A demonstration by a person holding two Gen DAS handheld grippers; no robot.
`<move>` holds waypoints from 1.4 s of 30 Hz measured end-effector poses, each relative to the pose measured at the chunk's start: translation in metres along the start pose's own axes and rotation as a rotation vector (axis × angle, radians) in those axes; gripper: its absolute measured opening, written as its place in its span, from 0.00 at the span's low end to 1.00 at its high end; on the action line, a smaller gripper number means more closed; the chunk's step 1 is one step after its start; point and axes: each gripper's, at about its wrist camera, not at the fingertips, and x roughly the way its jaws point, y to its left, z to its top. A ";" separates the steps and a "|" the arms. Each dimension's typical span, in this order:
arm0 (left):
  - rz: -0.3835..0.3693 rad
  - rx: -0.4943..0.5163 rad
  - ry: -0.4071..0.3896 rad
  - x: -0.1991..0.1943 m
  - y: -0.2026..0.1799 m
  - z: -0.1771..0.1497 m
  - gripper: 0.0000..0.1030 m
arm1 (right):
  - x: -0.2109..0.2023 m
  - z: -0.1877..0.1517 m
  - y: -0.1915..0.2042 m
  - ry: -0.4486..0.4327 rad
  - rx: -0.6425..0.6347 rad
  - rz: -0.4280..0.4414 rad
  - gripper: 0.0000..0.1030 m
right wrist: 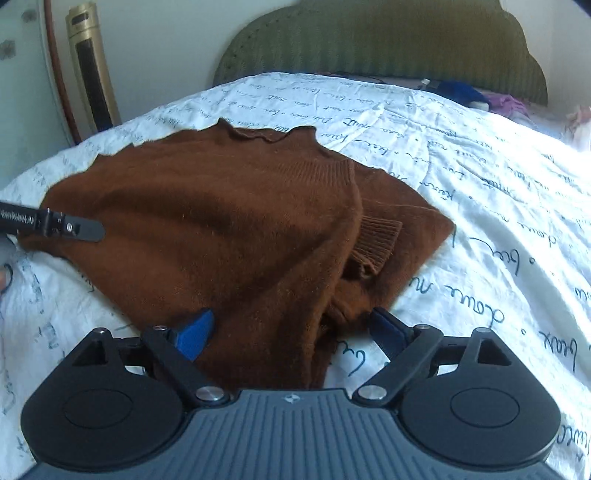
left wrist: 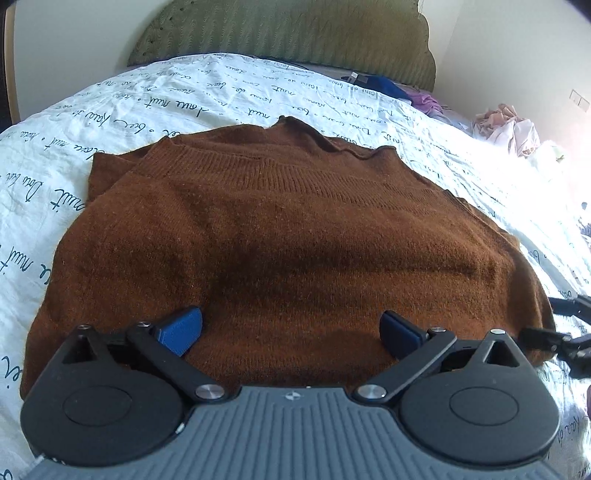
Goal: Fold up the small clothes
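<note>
Crowding sweater (left wrist: 280, 229): perhaps clothes (left wrist: 508, 127), headboard (left wrist: 280, 35).

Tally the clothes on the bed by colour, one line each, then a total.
Brown: 1, the sweater
Blue: 1, a garment near the headboard
Purple: 1, a garment beside the blue one
Pale pink: 1, a crumpled heap; pieces in it cannot be told apart
Total: 4

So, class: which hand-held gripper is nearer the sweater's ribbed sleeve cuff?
Right. The right hand-held gripper sits just below the ribbed cuff; the left hand-held gripper is over the brown sweater body's far side.
</note>
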 end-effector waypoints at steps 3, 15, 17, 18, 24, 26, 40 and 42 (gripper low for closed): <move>-0.011 -0.026 0.000 -0.005 0.003 0.001 0.99 | -0.010 0.010 0.006 -0.053 0.012 -0.025 0.89; 0.046 0.005 -0.007 -0.012 0.029 -0.003 1.00 | 0.047 0.012 0.060 -0.068 -0.122 0.001 0.90; 0.037 -0.005 -0.009 -0.018 0.032 -0.004 1.00 | 0.040 0.005 0.056 -0.070 -0.124 0.003 0.90; 0.010 -0.052 -0.026 -0.027 0.040 -0.006 1.00 | 0.037 0.004 0.055 -0.064 -0.118 0.003 0.90; -0.132 -0.344 -0.086 -0.067 0.101 -0.021 1.00 | 0.021 0.007 0.060 -0.047 -0.092 -0.029 0.91; -0.157 -0.453 -0.111 -0.079 0.127 -0.028 1.00 | 0.017 0.012 0.059 -0.061 -0.016 -0.008 0.92; -0.434 -0.668 -0.025 -0.051 0.203 0.012 1.00 | 0.013 0.035 0.151 -0.145 -0.071 0.157 0.97; -0.442 -0.612 0.020 -0.034 0.210 0.036 1.00 | 0.012 0.037 0.181 -0.181 -0.184 0.151 0.97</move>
